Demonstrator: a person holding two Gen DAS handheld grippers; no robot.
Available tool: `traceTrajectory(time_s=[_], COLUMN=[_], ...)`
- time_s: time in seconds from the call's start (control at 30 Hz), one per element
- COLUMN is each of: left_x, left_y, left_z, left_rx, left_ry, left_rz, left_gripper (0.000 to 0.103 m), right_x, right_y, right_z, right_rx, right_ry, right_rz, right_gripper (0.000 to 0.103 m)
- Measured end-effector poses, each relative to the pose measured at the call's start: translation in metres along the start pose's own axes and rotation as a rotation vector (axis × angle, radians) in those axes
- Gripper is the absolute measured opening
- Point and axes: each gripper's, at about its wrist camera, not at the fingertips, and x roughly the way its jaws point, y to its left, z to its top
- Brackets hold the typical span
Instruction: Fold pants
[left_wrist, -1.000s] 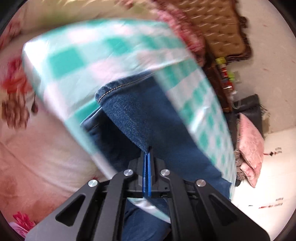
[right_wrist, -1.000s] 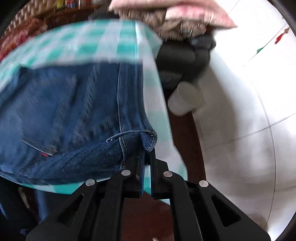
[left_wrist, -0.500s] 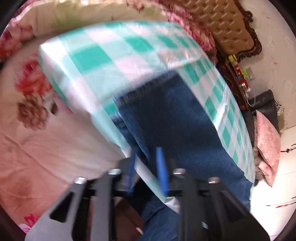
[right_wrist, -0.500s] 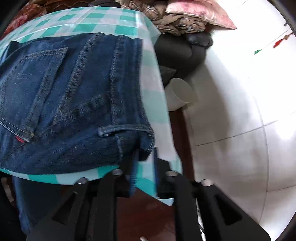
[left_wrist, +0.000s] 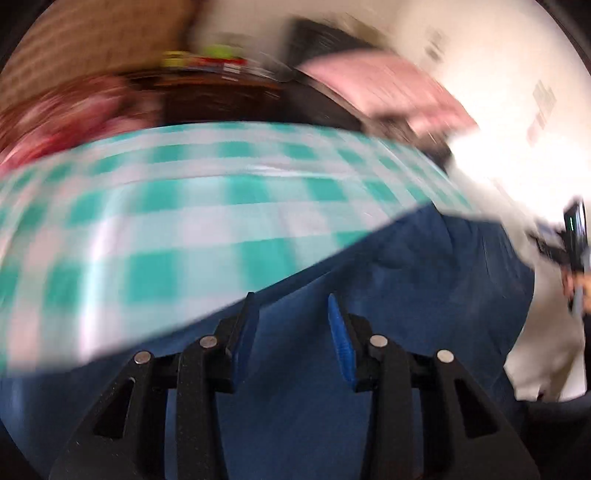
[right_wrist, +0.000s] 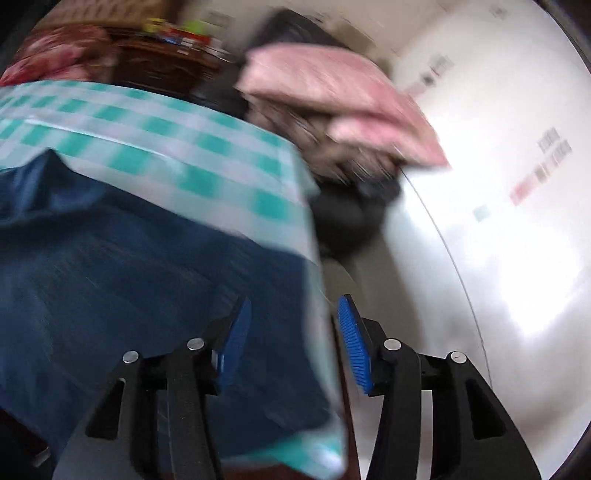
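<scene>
Blue denim pants (left_wrist: 388, 302) lie on a table with a green-and-white checked cloth (left_wrist: 184, 229). In the left wrist view my left gripper (left_wrist: 291, 314) is open, its blue pads spread above the denim and holding nothing. In the right wrist view the pants (right_wrist: 129, 280) fill the lower left on the checked cloth (right_wrist: 207, 155). My right gripper (right_wrist: 293, 317) is open and empty, over the table's right edge beside the denim. Both views are motion-blurred.
Pink cushions (right_wrist: 332, 88) are piled on a dark seat (right_wrist: 347, 214) beyond the table. A dark wooden cabinet (left_wrist: 218, 99) with small coloured items stands behind. White tiled floor (right_wrist: 498, 221) lies to the right. Another device (left_wrist: 574, 236) shows at the far right.
Both grippers were shut on the denim one second ago; they opened and let it go. Both have since swung away, the views turning toward the room.
</scene>
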Motion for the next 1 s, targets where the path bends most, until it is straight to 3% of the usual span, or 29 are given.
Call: traceTrajectory(time_s=[0.07,0.13,0.17,0.2,0.33,0.4,0.43,0.47,0.53,0.67,0.77,0.87,0.93,1.0], left_x=[0.022,0.038,0.047,0.054,0.063,0.059,0.056,0.054,0.049,0.057,0.084,0.116,0.135,0.145], left_y=[-0.010,-0.012,-0.011,-0.013,0.003,0.006,0.003,0.000,-0.012,-0.043,-0.072,-0.098,-0.105,-0.108], left_z=[0.011,0.015,0.016,0.012,0.020,0.029,0.031,0.034,0.039,0.060,0.075,0.081,0.080,0.081], left_rx=[0.091,0.161,0.199,0.214,0.186,0.159,0.166,0.175,0.200,0.244,0.296,0.358,0.374,0.398], left_ry=[0.052,0.115,0.154,0.177,0.173,0.126,0.101,0.102,0.084,0.066,0.108,0.175,0.222,0.225], left_rz=[-0.011,-0.036,-0.034,-0.032,-0.017,0.008,0.057,0.076,0.048,-0.046,-0.125,-0.172,-0.178,-0.143], left_gripper=[0.039,0.035,0.010,0.005,0.002,0.002,0.004,0.020,0.040,0.040,0.039,0.026,0.001,0.001], right_x=[0.014,0.027,0.037,0.047,0.061,0.064,0.064,0.068,0.068,0.054,0.069,0.086,0.089,0.088], right_y=[0.032,0.057,0.061,0.061,0.057,0.061,0.065,0.066,0.064,0.042,0.027,0.023,0.026,0.027], right_z=[0.010,0.010,0.008,0.007,-0.002,-0.003,-0.003,-0.002,-0.001,0.002,0.002,-0.002,-0.004,-0.003], right_rx=[-0.054,-0.110,-0.111,-0.099,-0.055,-0.059,-0.062,-0.066,-0.055,0.046,0.089,0.080,0.063,0.051], right_ry=[-0.027,-0.008,0.008,0.029,0.044,0.043,0.042,0.042,0.040,0.014,0.066,0.103,0.097,0.086], right_rz=[0.052,0.027,0.022,0.023,-0.003,-0.018,-0.021,-0.021,-0.027,-0.082,-0.107,-0.089,-0.095,-0.106], right_gripper=[0.048,0.048,0.048,0.053,0.064,0.064,0.065,0.065,0.065,0.065,0.065,0.065,0.066,0.067])
